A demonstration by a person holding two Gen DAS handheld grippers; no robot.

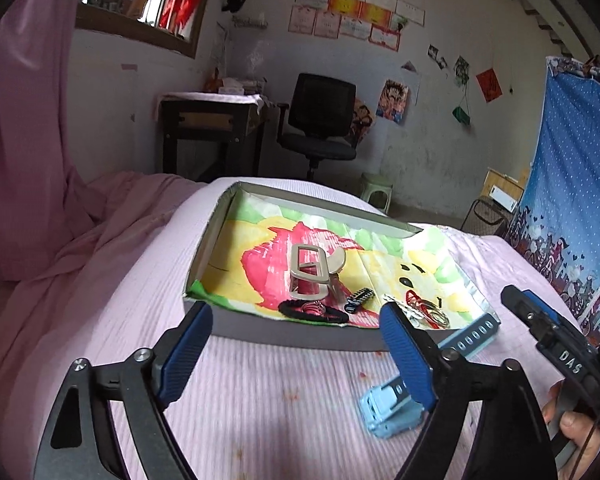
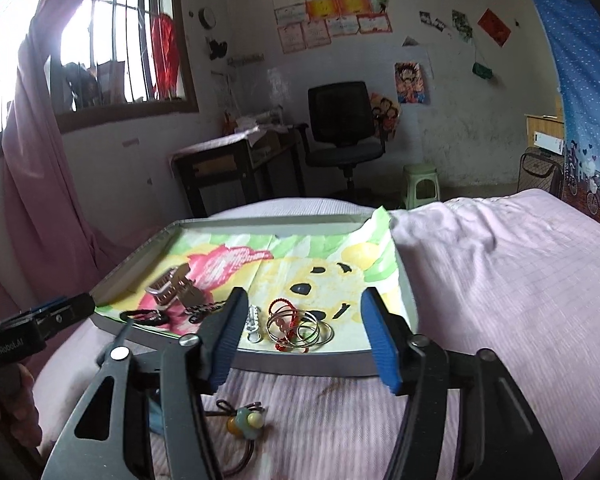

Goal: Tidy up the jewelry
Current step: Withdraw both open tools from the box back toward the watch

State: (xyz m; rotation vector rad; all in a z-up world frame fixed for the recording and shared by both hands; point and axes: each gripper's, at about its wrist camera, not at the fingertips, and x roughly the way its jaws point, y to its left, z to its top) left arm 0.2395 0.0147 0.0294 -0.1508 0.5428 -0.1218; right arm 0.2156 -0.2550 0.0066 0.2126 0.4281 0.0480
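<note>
Fingers (image 1: 188,344) of left gripper (image 1: 296,354) spread wide, empty; right gripper (image 2: 304,340) same, gaping, holding nothing, hovering over near wall of tray (image 2: 300,364). Risk: snagging tangled bangles (image 2: 300,328) and red cord together, or missing bobble hair tie (image 2: 246,420) lying loose on pink sheet (image 2: 500,300) below right gripper. Beige hair claw (image 1: 310,276) sits mid-tray, long axis running near-to-far, slightly tilted; light-blue clip (image 1: 392,408) outside tray, beside left gripper's right finger.
</note>
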